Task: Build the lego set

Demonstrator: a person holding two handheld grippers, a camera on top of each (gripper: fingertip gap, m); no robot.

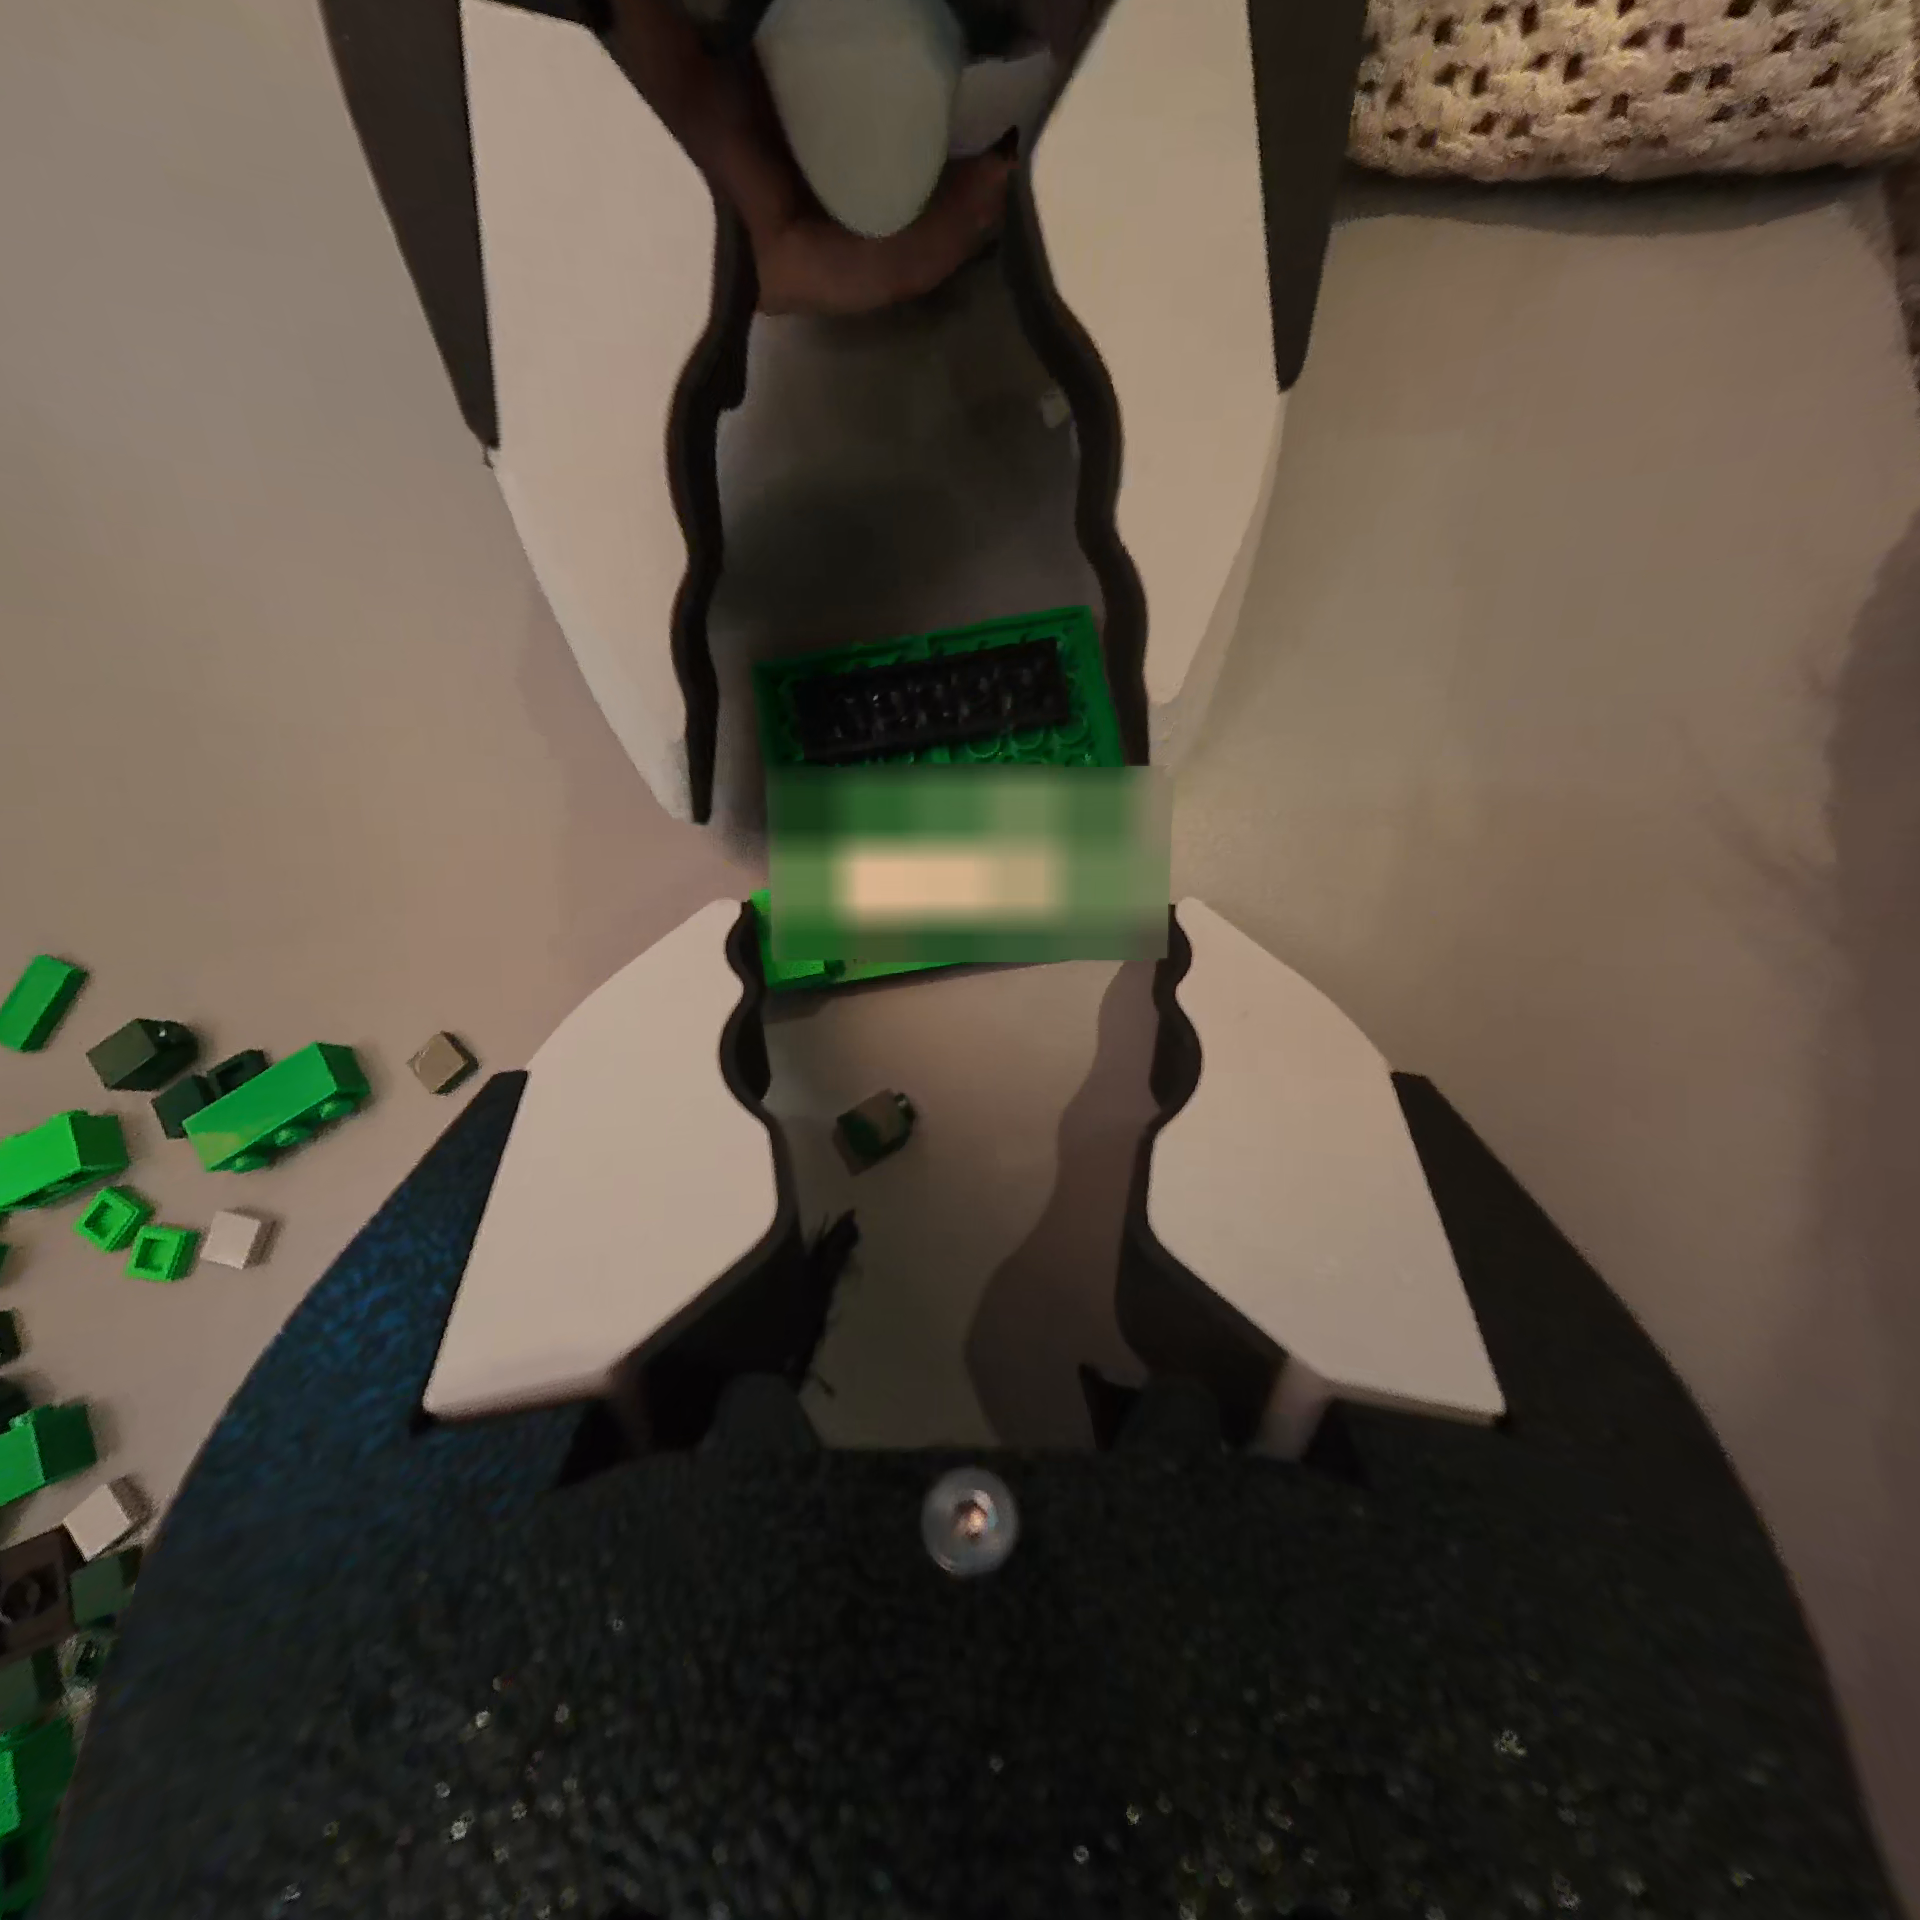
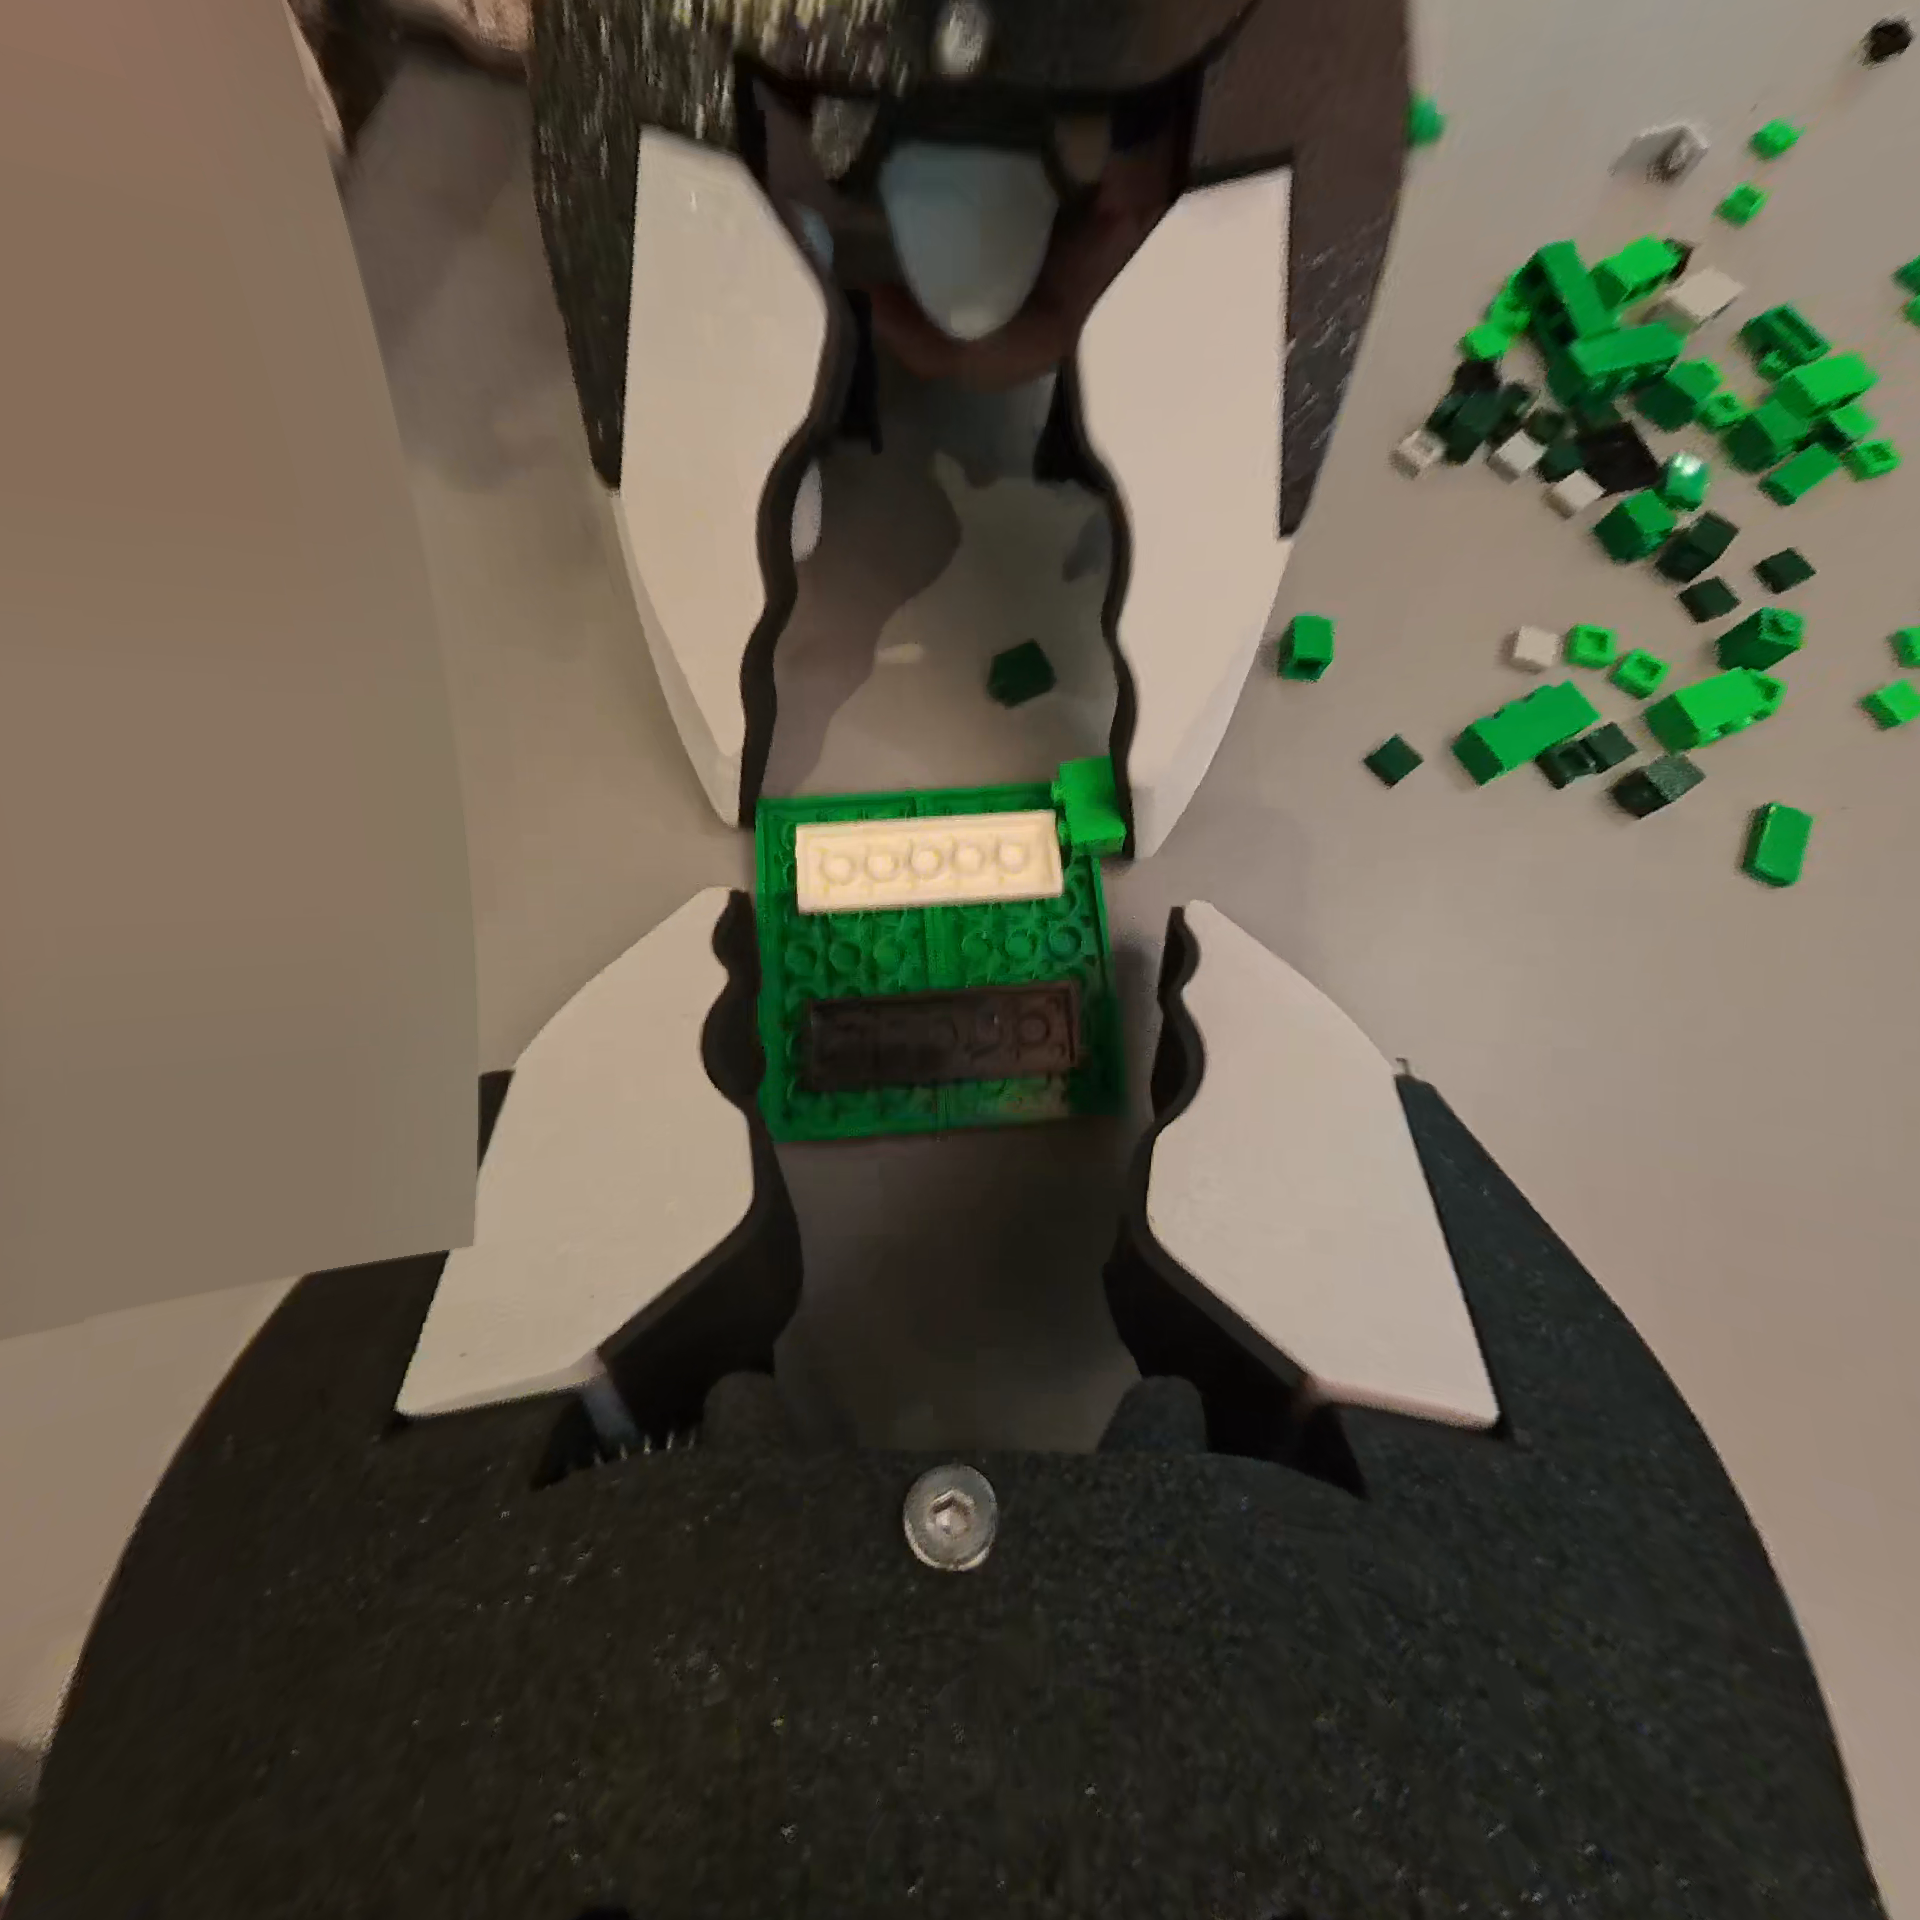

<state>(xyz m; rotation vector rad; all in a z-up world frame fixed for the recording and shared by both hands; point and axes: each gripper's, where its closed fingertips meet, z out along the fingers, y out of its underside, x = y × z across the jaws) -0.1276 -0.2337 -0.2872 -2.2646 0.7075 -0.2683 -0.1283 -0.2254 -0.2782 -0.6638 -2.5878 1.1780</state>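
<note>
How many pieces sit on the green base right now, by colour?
Long white studded plate: 1
Long black studded plate: 1
Small bright green brick, at a corner: 1
Total: 3 on the green studded base

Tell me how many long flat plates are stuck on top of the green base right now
2. A white plate sits along the green base's far edge in the right wrist view; a black plate lies along its near edge. None looks hidden.
</note>
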